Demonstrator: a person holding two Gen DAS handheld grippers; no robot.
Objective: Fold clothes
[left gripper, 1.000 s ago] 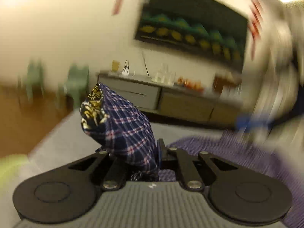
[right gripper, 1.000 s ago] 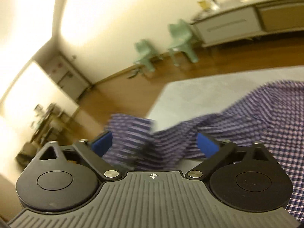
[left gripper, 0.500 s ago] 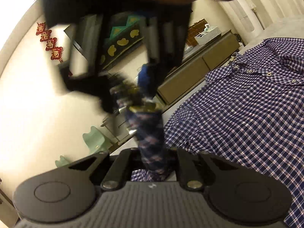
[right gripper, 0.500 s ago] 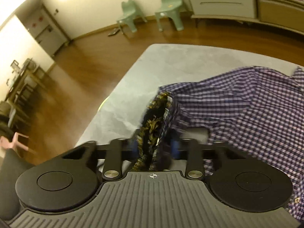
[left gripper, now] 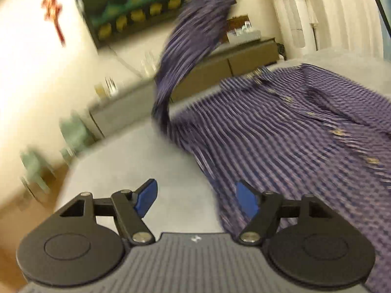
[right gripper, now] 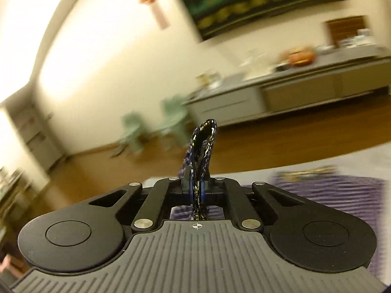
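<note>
The left hand-held gripper (left gripper: pixel 195 196) gapes empty over the grey table (left gripper: pixel 136 161); the right hand-held gripper (right gripper: pixel 197 191) pinches the blurred, seemingly checked shirt (left gripper: pixel 293 131) by its cuff (right gripper: pixel 202 141).

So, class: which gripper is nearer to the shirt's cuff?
Right. The right gripper has its jaws clamped on the cuff. The left gripper hangs open over the grey table, beside the shirt's body.

One checked shirt (left gripper: pixel 305 131), two green chairs (right gripper: pixel 156 124), two hand-held grippers (left gripper: pixel 195 199), one sideboard (right gripper: pixel 293 92)
</note>
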